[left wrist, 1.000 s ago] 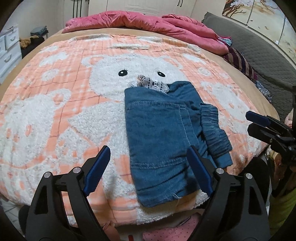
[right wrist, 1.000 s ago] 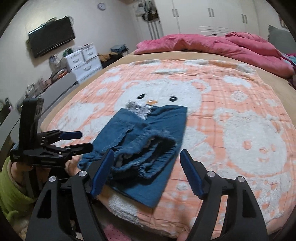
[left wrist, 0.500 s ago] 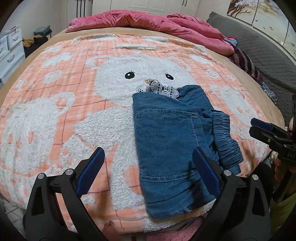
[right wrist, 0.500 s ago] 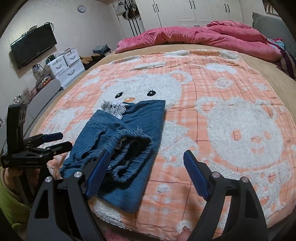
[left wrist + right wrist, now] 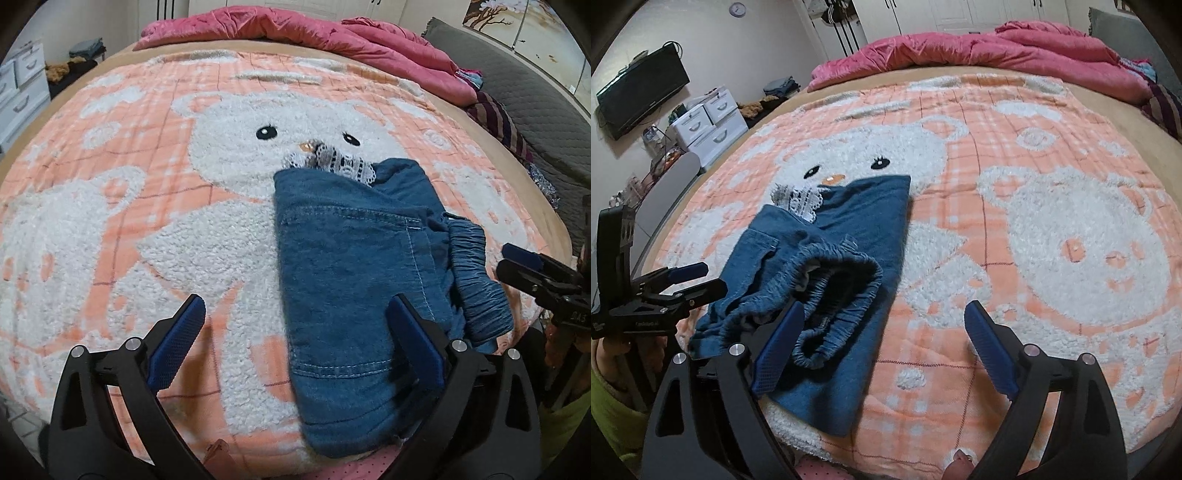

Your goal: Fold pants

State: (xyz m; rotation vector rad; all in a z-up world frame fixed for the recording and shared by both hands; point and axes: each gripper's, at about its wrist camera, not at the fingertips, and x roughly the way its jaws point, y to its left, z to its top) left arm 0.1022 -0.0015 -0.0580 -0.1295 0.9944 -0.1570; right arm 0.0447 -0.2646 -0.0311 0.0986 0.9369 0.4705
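Blue denim pants (image 5: pixel 351 273) lie folded on the orange and white bear blanket (image 5: pixel 147 229), near the bed's front edge. White lace trim (image 5: pixel 332 162) pokes out at their far end, and the elastic waistband (image 5: pixel 834 280) is bunched up on one side. My left gripper (image 5: pixel 295 302) hovers over the pants' near left part, its jaws opening and its pads off the cloth. My right gripper (image 5: pixel 884 310) hangs just right of the waistband, its jaws opening too, with pants edge and blanket below the gap. Each gripper shows in the other's view: right gripper (image 5: pixel 524 258), left gripper (image 5: pixel 690 277).
A pink duvet (image 5: pixel 979 51) is heaped at the bed's far end, with striped dark cloth (image 5: pixel 498 122) at the right edge. White drawers (image 5: pixel 709 122) and a wall television (image 5: pixel 642 92) stand to the left. A green sleeve (image 5: pixel 609 413) is at the lower left.
Both grippers' jaws have spread wider. Both views have come nearer and lower over the pants. The pants lie as before.
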